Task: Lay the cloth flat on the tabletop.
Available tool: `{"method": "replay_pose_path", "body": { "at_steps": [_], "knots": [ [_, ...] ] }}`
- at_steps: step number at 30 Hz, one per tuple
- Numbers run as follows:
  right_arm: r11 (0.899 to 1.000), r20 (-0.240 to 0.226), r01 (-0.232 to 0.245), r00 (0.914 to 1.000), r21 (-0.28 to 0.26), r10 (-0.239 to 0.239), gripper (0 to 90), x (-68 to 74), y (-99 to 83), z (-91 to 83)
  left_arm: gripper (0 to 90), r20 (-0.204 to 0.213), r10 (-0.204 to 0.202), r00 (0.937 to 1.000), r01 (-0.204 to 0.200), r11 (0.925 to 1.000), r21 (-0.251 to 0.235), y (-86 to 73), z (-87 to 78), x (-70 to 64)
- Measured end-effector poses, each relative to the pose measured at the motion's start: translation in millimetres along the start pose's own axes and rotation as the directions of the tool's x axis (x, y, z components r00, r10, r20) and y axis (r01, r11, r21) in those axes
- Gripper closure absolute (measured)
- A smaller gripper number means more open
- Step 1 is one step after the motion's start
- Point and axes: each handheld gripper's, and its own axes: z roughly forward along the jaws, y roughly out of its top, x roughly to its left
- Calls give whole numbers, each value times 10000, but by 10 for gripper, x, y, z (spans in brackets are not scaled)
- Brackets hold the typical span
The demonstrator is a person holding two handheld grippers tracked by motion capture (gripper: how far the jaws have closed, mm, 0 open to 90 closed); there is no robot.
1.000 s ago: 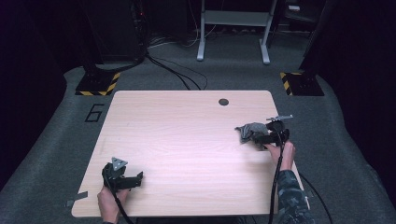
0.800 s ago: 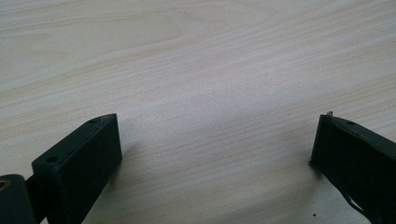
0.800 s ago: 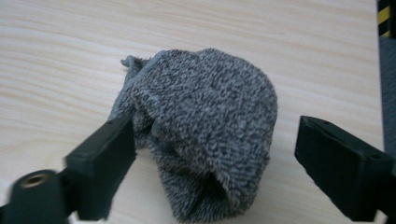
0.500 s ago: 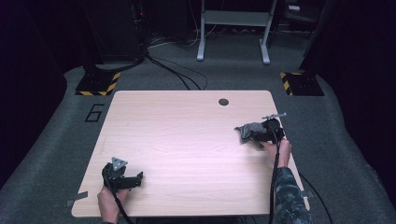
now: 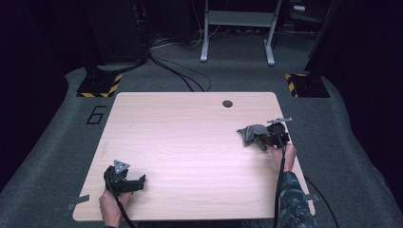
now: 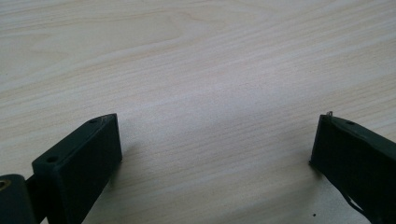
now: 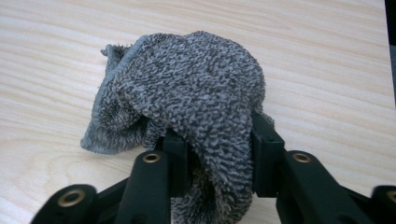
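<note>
- Grey terry cloth (image 7: 187, 98) sits bunched at the right side of the worktop (image 5: 190, 142), near its right edge and closer to the far side than the near one.
- Right gripper (image 7: 217, 163): jaws closed on a fold of the cloth; in the right gripper view the fabric is pinched between the two black jaws and bulges up and over them in a rounded hump.
- Cloth's hemmed edge trails off toward the left of the right gripper view and lies on the wood; the rest of the bundle is raised at the jaws.
- High view: the cloth (image 5: 252, 135) lies just left of the right gripper (image 5: 268, 137), touching it; the person's right hand (image 5: 280, 154) holds the gripper from the near side, camouflage-patterned sleeve behind it.
- Left gripper (image 6: 217, 149): jaws spread wide apart, nothing between them, bare wood grain beneath.
- High view: left gripper (image 5: 135, 183) rests at the near left part of the worktop, well apart from the cloth, held by the left hand (image 5: 111, 206).
- Small dark round hole (image 5: 227, 103) in the worktop near its far edge, apart from the cloth.
</note>
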Motion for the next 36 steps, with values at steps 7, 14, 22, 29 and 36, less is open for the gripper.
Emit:
{"method": "replay_pose_path", "body": {
  "at_steps": [7, 14, 22, 29, 36],
  "knots": [
    [9977, -620, -367, 9975, -565, 332, 692, -34, -49, -84, 15, -9, 2, 10000, -2, 10000, 3, 0, 0, -1],
    [9946, -916, -307, 9956, -987, 216, 692, 54, -47, -298, 15, -30, 27, 10000, -27, 10000, -44, 1, 3, 2],
    [9876, -1352, -211, 9908, -1558, -2, 689, 207, 21, -574, 14, -38, 31, 10000, -32, 10000, -61, 0, 3, 1],
    [9811, -1690, 131, 9845, -1932, -465, 686, 377, 60, -761, 14, -45, 52, 10000, -52, 10000, -68, 0, 3, 0],
    [9758, -2033, 412, 9753, -2147, -859, 683, 567, 43, -857, 15, -38, 57, 10000, -57, 10000, -67, 0, 2, -1]
  ]
}}
